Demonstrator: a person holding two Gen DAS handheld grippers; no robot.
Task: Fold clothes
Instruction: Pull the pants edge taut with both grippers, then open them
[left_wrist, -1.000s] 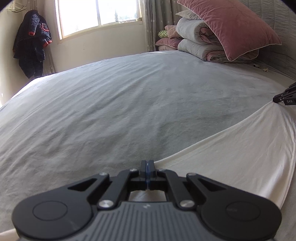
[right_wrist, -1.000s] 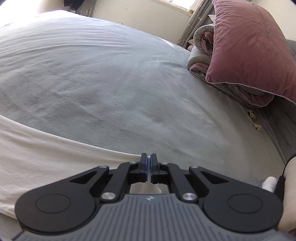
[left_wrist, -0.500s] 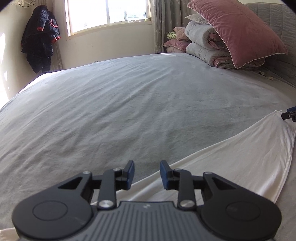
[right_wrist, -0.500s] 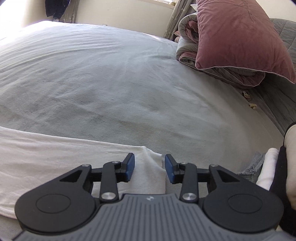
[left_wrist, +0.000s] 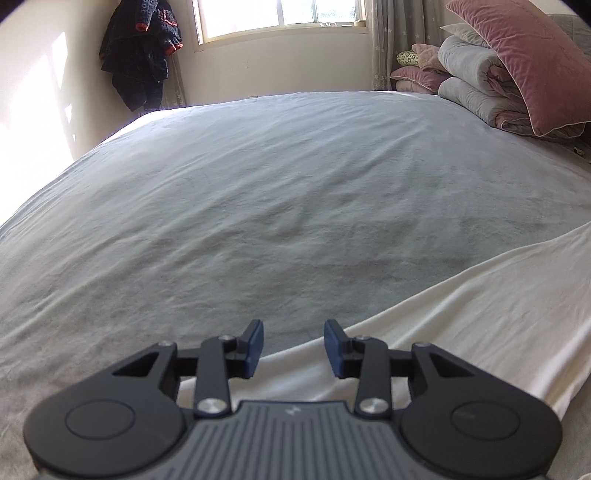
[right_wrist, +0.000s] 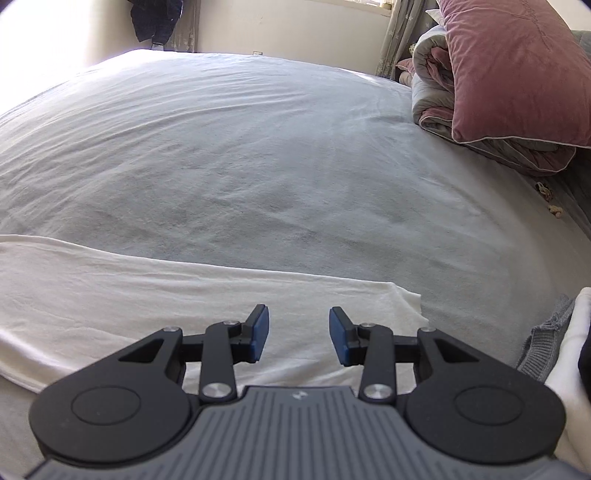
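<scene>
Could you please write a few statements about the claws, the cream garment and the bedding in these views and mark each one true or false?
1. The left claw is open. True.
2. The right claw is shut on the cream garment. False: its jaws stand apart and hold nothing, with the garment lying below them.
3. The cream garment lies spread on the grey bedspread. True.
4. The pink pillow lies flat in the middle of the bed. False: it leans on the folded quilts at the bed's far right.
5. A dark jacket hangs near the window. True.
</scene>
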